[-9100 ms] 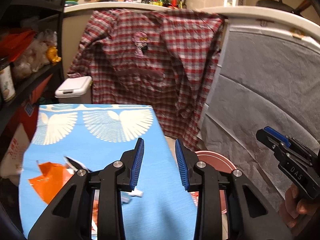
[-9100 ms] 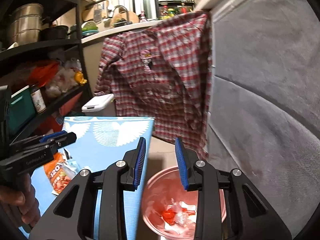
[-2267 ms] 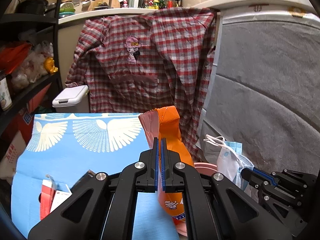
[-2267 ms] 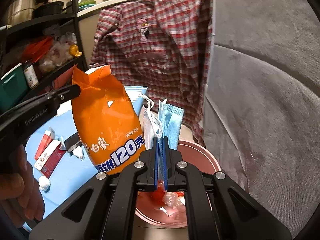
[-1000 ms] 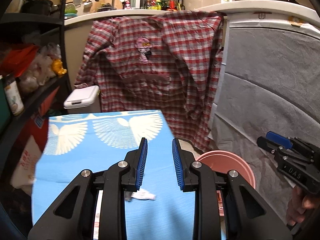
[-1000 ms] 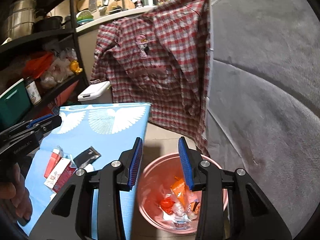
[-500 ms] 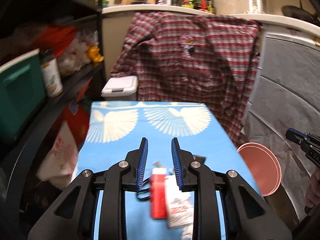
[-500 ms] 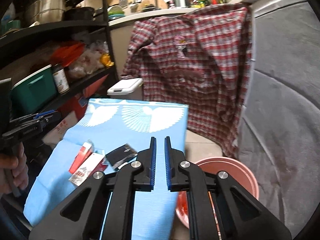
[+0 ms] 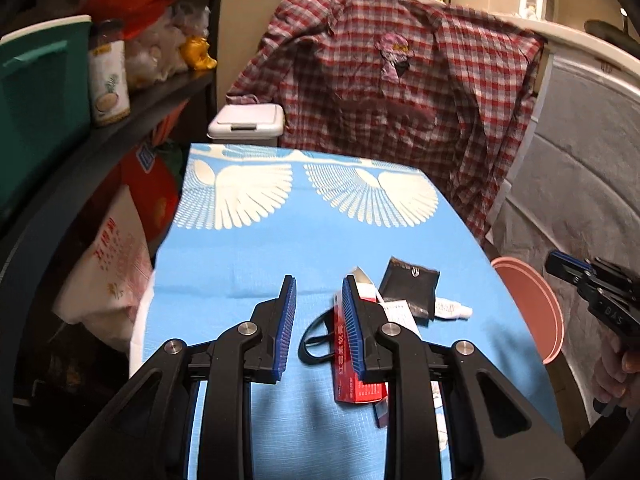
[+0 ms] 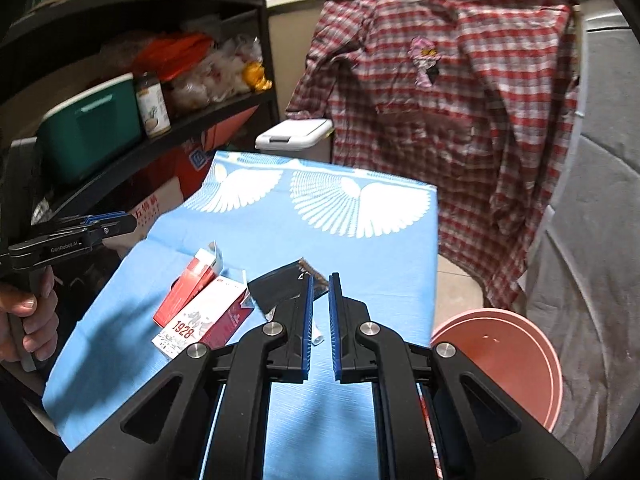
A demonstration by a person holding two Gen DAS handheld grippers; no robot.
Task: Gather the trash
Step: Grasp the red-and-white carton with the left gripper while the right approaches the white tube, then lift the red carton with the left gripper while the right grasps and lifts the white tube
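With cartons (image 10: 200,312) and a black pouch (image 9: 410,286) still lying on the table (image 9: 248,264), the left gripper (image 9: 318,320) is hovering part-open and empty, the right gripper (image 10: 319,320) narrowed and empty beside the pink bin (image 10: 508,356).

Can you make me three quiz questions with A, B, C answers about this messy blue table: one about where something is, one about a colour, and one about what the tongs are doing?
1. Where is the pink bin?
A. On the shelf
B. On the floor beside the blue table
C. On the table

2. What colour is the flat packet?
A. Black
B. Yellow
C. Green

3. What do the left tongs hold?
A. A bottle
B. A shirt
C. Nothing

Answers:
1 B, it stands below the table's right edge.
2 A, it lies dark beside the red and white boxes.
3 C, the gap between the pads shows only tablecloth.
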